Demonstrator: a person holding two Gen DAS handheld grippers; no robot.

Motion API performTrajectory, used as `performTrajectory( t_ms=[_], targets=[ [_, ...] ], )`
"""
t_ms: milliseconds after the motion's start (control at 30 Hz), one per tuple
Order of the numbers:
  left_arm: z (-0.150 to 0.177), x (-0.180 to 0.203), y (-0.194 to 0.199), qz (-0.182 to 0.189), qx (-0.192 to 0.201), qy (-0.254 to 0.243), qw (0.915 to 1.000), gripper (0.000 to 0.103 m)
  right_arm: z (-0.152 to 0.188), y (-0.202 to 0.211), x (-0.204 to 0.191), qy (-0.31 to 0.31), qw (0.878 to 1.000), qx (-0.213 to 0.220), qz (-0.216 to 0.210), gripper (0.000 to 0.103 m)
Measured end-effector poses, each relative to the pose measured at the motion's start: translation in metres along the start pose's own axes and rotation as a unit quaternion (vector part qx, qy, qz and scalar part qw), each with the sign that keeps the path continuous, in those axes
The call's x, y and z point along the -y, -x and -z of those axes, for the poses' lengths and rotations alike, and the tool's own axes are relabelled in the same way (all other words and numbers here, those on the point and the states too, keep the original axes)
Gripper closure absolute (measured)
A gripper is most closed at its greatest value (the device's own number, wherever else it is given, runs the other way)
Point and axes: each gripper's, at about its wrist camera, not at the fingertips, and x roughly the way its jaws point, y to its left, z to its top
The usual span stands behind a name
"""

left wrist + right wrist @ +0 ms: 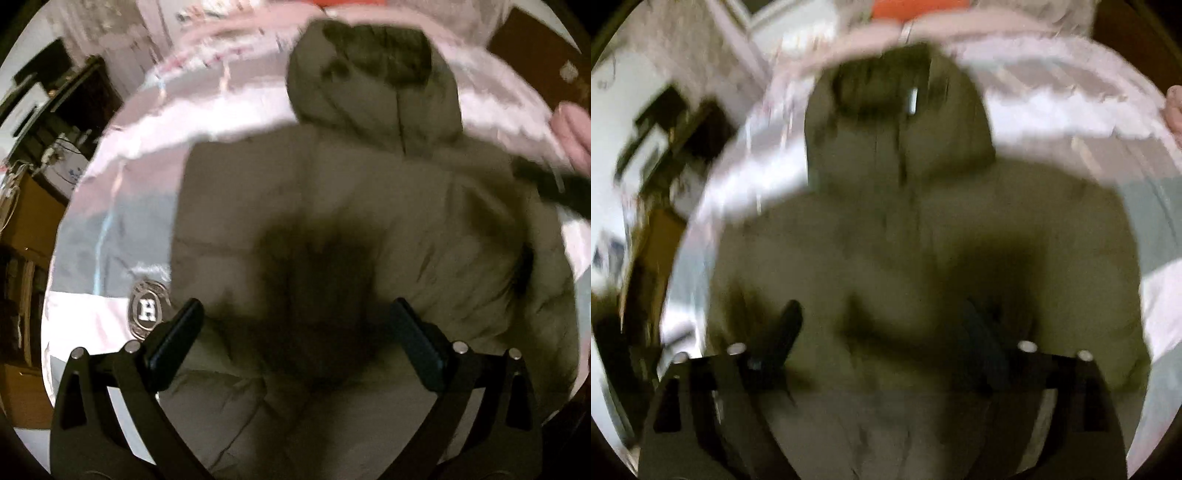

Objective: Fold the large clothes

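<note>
An olive-green padded hooded jacket (332, 192) lies spread on a bed, hood (373, 74) at the far end. My left gripper (295, 332) is open and empty, hovering over the jacket's lower part. In the right wrist view the same jacket (923, 229) fills the middle, hood (897, 110) at the top. My right gripper (882, 332) is open and empty above the jacket; this view is motion-blurred. A dark arm and a hand (569, 136) show at the right edge of the left wrist view.
The bed has a white and grey striped cover (122, 236) with a round "H" emblem (147, 310). Dark shelves and furniture (40, 122) stand left of the bed. An orange item (916, 7) lies beyond the bed's far end.
</note>
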Motion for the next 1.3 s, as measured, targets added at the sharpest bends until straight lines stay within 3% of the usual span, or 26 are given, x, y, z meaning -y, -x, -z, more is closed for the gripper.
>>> performTrajectory(
  t_ms=[100,167,267,400,467,533,567,667,733,833,933,1033,1100,1167,1233,1267,1300],
  targets=[
    [0.001,-0.005,0.01,0.014,0.01,0.026,0.9995,0.002,-0.062,-0.028,-0.009,0.029,0.997,0.02,0.076,0.008],
    [0.005,-0.014,0.002,0.017,-0.005,0.033,0.9993,0.002,-0.099,-0.053,-0.009,0.031,0.995,0.011,0.098,0.008],
    [0.006,-0.025,-0.017,0.002,-0.032,0.034,0.9989,0.002,-0.145,-0.105,-0.011,0.047,0.983,-0.002,0.18,0.008],
    [0.007,-0.025,-0.034,-0.015,-0.055,0.034,0.9978,0.002,-0.177,-0.155,-0.002,0.034,0.97,-0.017,0.24,0.008],
    [0.007,-0.024,-0.039,-0.015,-0.062,0.029,0.9976,0.002,-0.183,-0.18,0.007,0.047,0.954,-0.03,0.295,0.01],
    [0.007,-0.023,-0.041,-0.015,-0.063,0.023,0.9976,0.002,-0.178,-0.198,0.017,0.052,0.946,-0.052,0.315,0.051],
    [0.007,-0.022,-0.04,-0.016,-0.06,0.019,0.9979,0.002,-0.176,-0.201,0.023,0.048,0.943,-0.059,0.323,0.08],
    [0.006,-0.022,-0.038,-0.032,-0.055,0.011,0.9979,0.002,-0.171,-0.179,0.033,0.037,0.958,-0.023,0.284,0.081],
    [0.006,-0.026,-0.037,-0.024,-0.058,0.026,0.9977,0.002,-0.17,-0.153,0.029,0.05,0.965,0.009,0.259,0.082],
    [0.004,-0.029,-0.039,-0.02,-0.058,0.039,0.9974,0.002,-0.149,-0.09,0.015,0.076,0.98,0.064,0.174,0.082],
    [0.005,-0.032,-0.055,-0.059,-0.066,0.033,0.9955,0.002,-0.092,-0.023,-0.001,0.155,0.973,0.114,0.124,0.082],
    [0.008,-0.049,-0.069,-0.061,-0.091,0.065,0.9919,0.002,-0.018,0.037,0.014,0.195,0.971,0.131,0.043,0.082],
    [0.008,-0.066,-0.066,-0.05,-0.085,0.108,0.9893,0.002,0.02,0.058,0.035,0.207,0.971,0.115,0.016,0.088],
    [0.008,-0.092,-0.051,-0.008,-0.056,0.182,0.9817,0.002,0.055,0.063,0.068,0.202,0.976,0.074,0.026,0.088],
    [0.01,-0.111,-0.036,0.057,-0.024,0.245,0.9676,0.002,0.081,0.056,0.107,0.172,0.984,0.017,0.036,0.074],
    [0.011,-0.117,-0.032,0.099,-0.015,0.269,0.9578,0.002,0.092,0.052,0.128,0.143,0.988,-0.005,0.052,0.044],
    [0.011,-0.118,-0.031,0.13,-0.014,0.28,0.951,0.002,0.1,0.053,0.144,0.11,0.993,-0.01,0.05,0.022]
  ],
)
